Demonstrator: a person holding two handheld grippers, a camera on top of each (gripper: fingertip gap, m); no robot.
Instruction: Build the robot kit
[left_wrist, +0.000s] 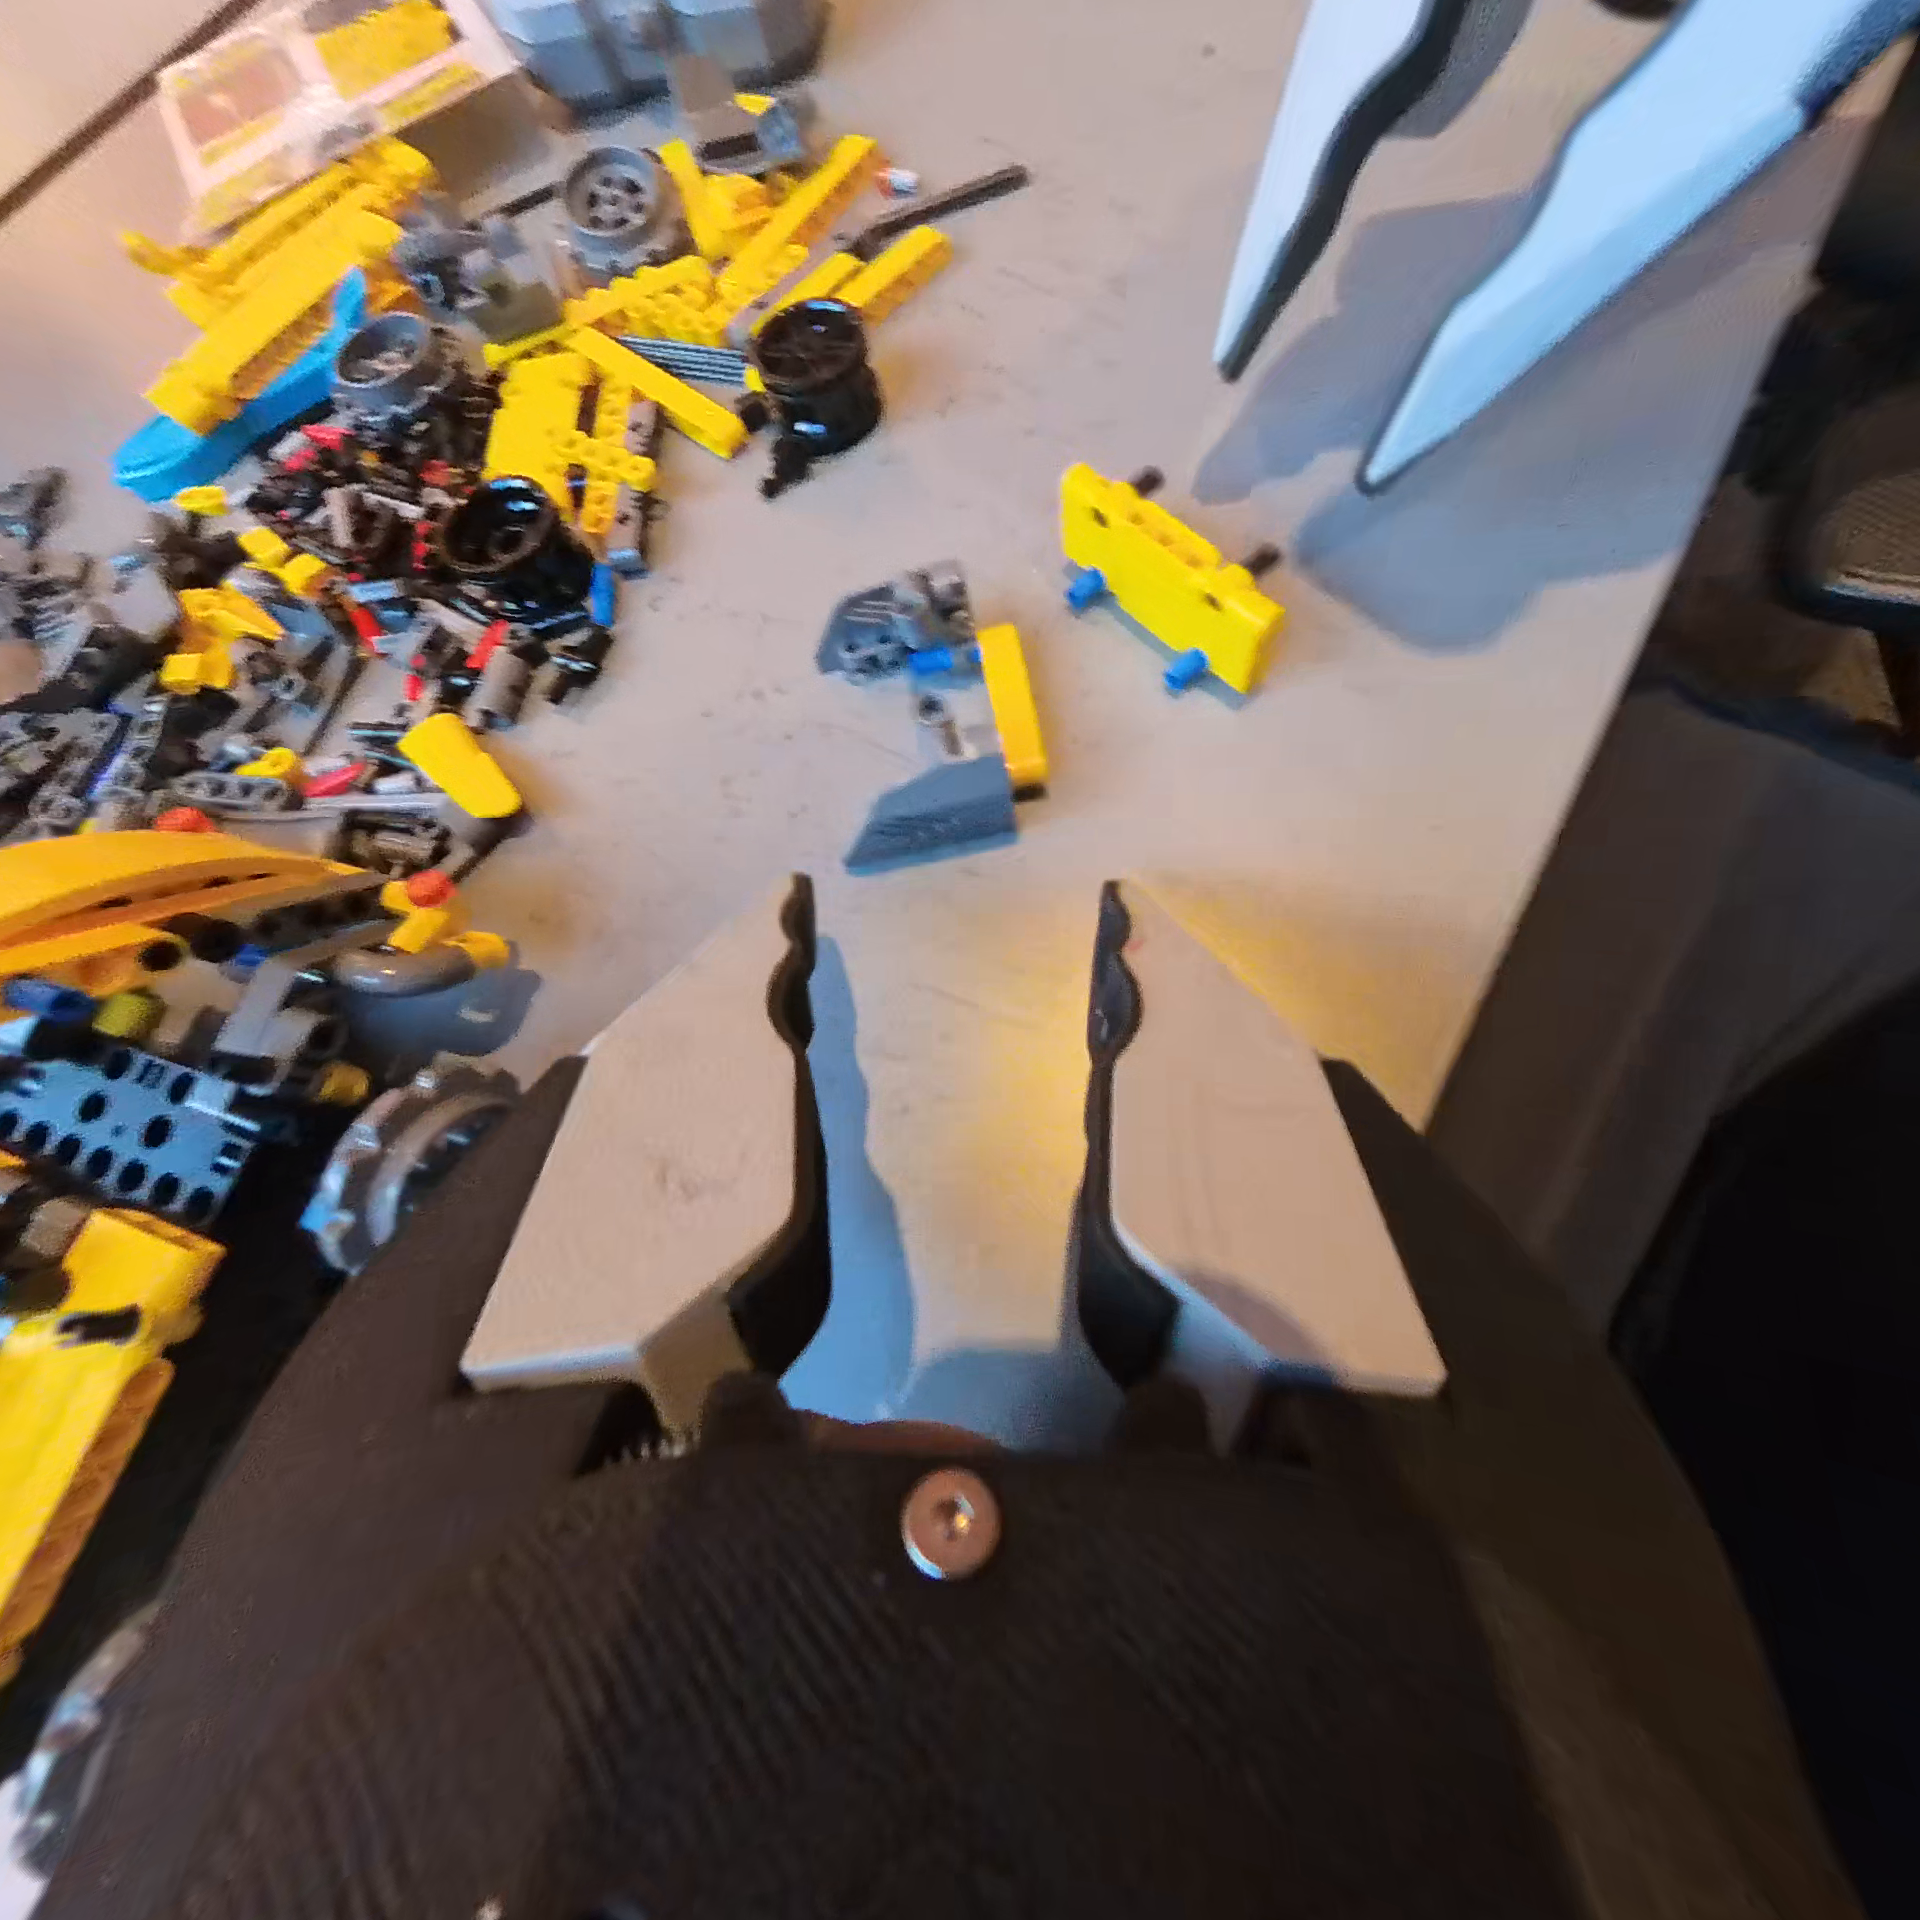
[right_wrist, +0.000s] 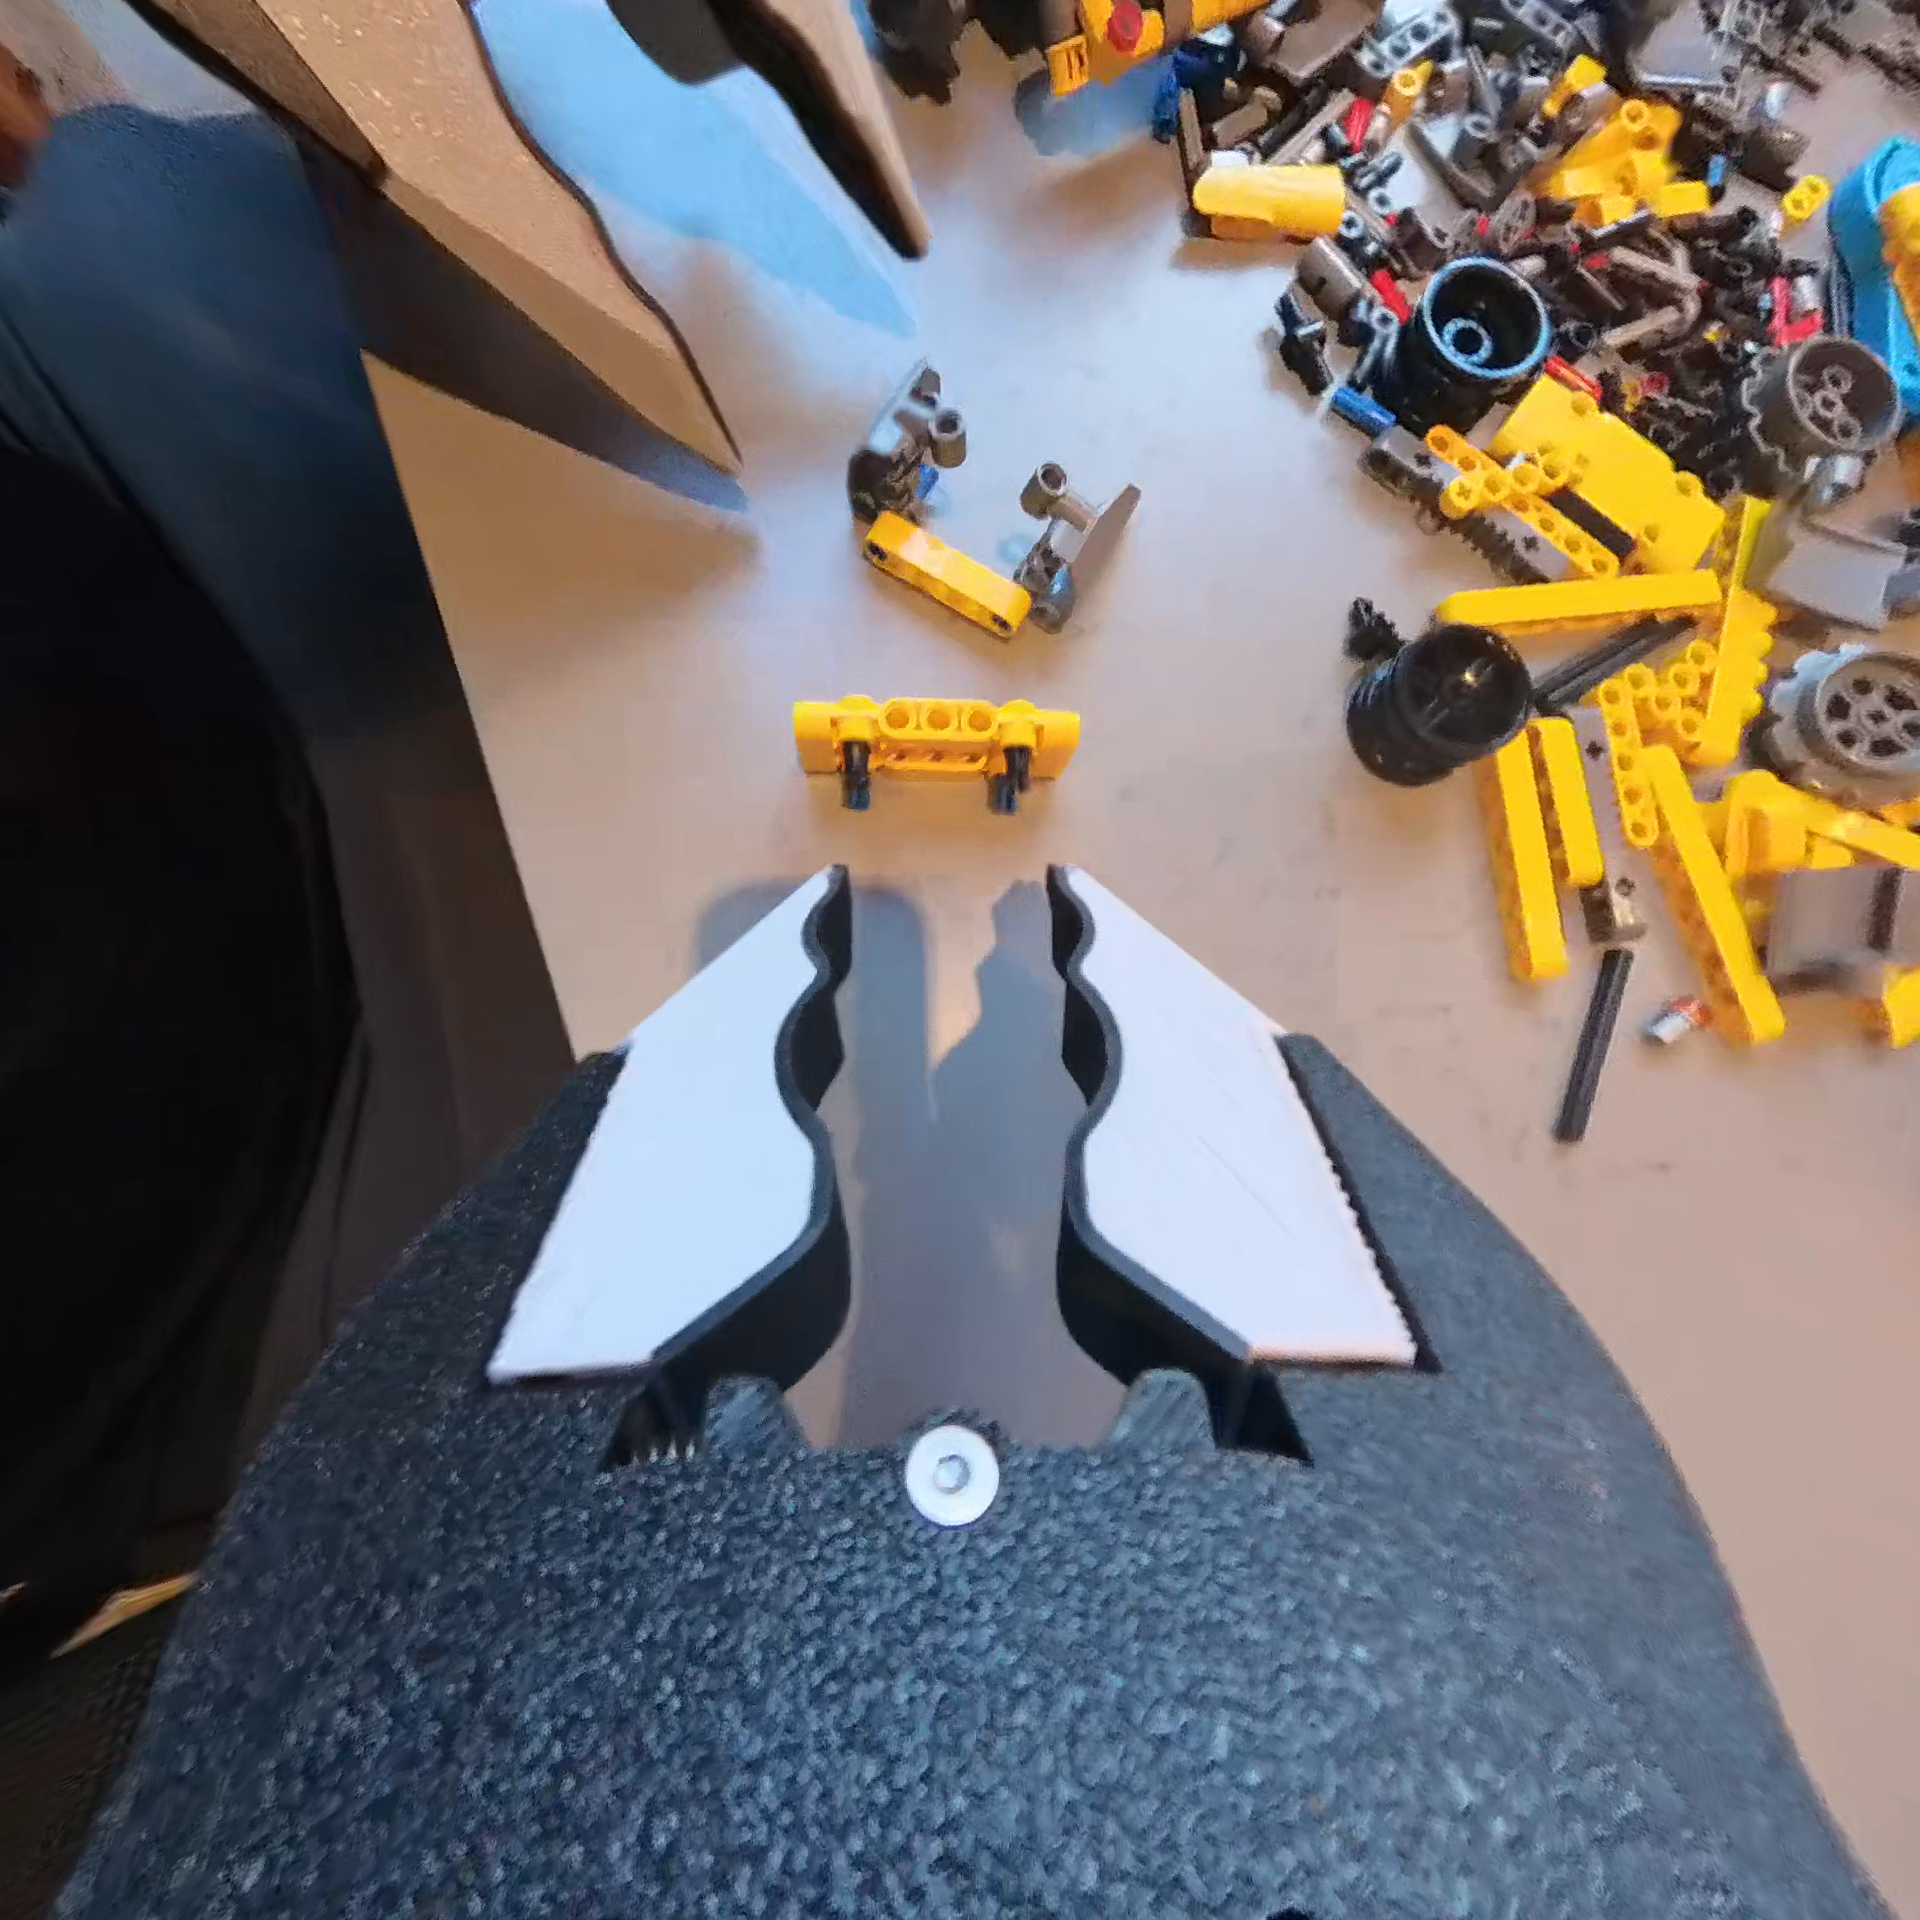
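My left gripper (left_wrist: 956, 888) is open and empty above the pale table (left_wrist: 1195, 312). Just ahead of it lies a small grey and yellow assembly (left_wrist: 951, 717), and farther right a yellow perforated block with black and blue pins (left_wrist: 1169, 577). My right gripper (right_wrist: 948, 873) is open and empty, with the same yellow block (right_wrist: 935, 736) lying just beyond its tips. The grey and yellow assembly (right_wrist: 977, 540) lies behind that. Each gripper shows in the other's view: the right one in the left wrist view (left_wrist: 1299, 426), the left one in the right wrist view (right_wrist: 831, 353).
A large heap of yellow, black and grey building pieces with wheels (left_wrist: 416, 468) covers the left of the table, and it also shows in the right wrist view (right_wrist: 1610, 468). A partly built yellow model (left_wrist: 94, 1091) stands near my left gripper. The table edge (left_wrist: 1538, 935) runs on the right, with dark chairs beyond.
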